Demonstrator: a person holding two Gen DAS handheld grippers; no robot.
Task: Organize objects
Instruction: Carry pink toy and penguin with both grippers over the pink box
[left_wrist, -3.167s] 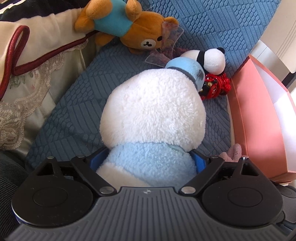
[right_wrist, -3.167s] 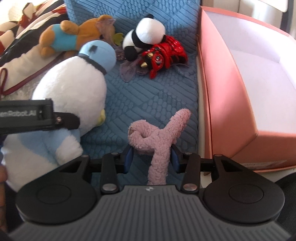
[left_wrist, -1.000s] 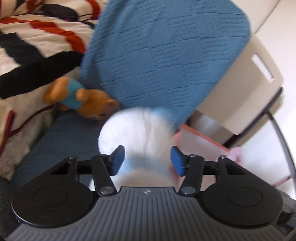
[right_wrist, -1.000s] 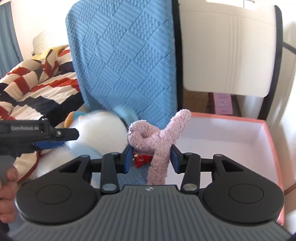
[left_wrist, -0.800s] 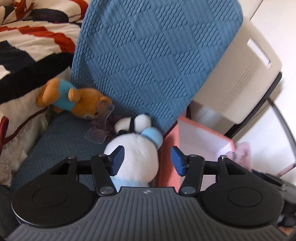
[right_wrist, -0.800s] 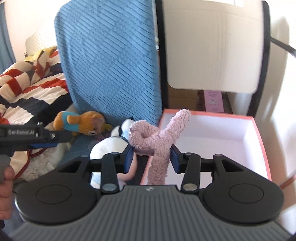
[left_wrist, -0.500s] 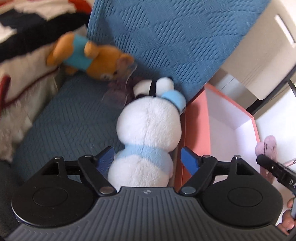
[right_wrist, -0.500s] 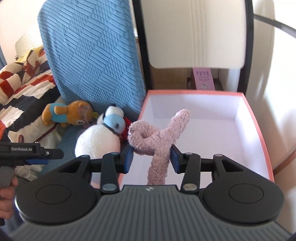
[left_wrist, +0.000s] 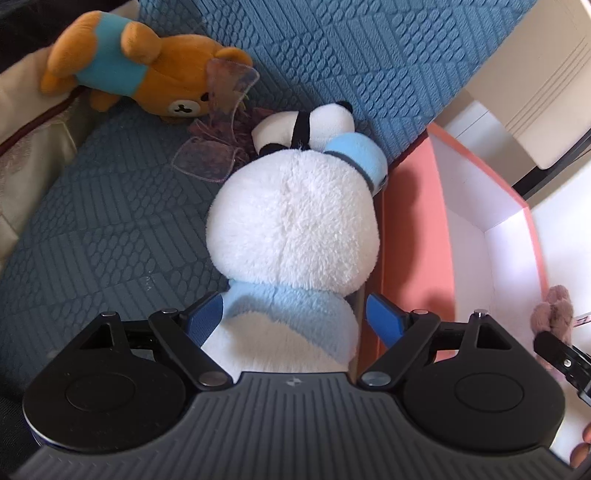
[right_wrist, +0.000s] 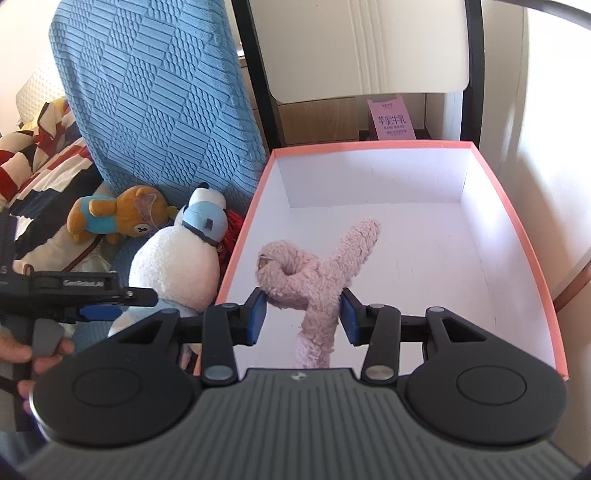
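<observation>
Left gripper (left_wrist: 293, 314): angled steeply down over the blue quilted seat (left_wrist: 92, 229). The jaws are spread wide and are opening. The light-blue lower body of the white plush (left_wrist: 291, 236) is seen between them; the left pad lies at the fabric, the right pad is seen clear of it.
Left hand (right_wrist: 35, 354): seen at the left edge of the right wrist view, fingers wrapped on the gripper's handle.
Right gripper (right_wrist: 301, 314): tilted down over the near end of the coral box (right_wrist: 243, 229). The jaws are set narrow and are pressed on the pink knotted plush (right_wrist: 317, 266).
White plush, position: resting on the seat, its right flank close against the outer wall of the box; contact cannot be confirmed. Its blue-capped head is at the far end, beside the panda plush (left_wrist: 306, 123).
White plush, axis: long axis runs away from the left gripper, roughly parallel to the box wall, head away.
Pink knotted plush, axis: stem held roughly upright between the pads; a loop is turned to the left and a free arm is slanted up to the right. It is held above the white floor of the box.
Box edges: coral rim on all four sides, white interior, floor bare apart from what is held above it.
Open room: a broad bare stretch of seat is noted left of the white plush. The brown bear plush (left_wrist: 140, 70) lies at the far left against the seat back (right_wrist: 155, 92), with a translucent wing-shaped piece (left_wrist: 207, 162) between it and the panda plush. A red plush (right_wrist: 231, 236) is wedged between the white plush and the box.
</observation>
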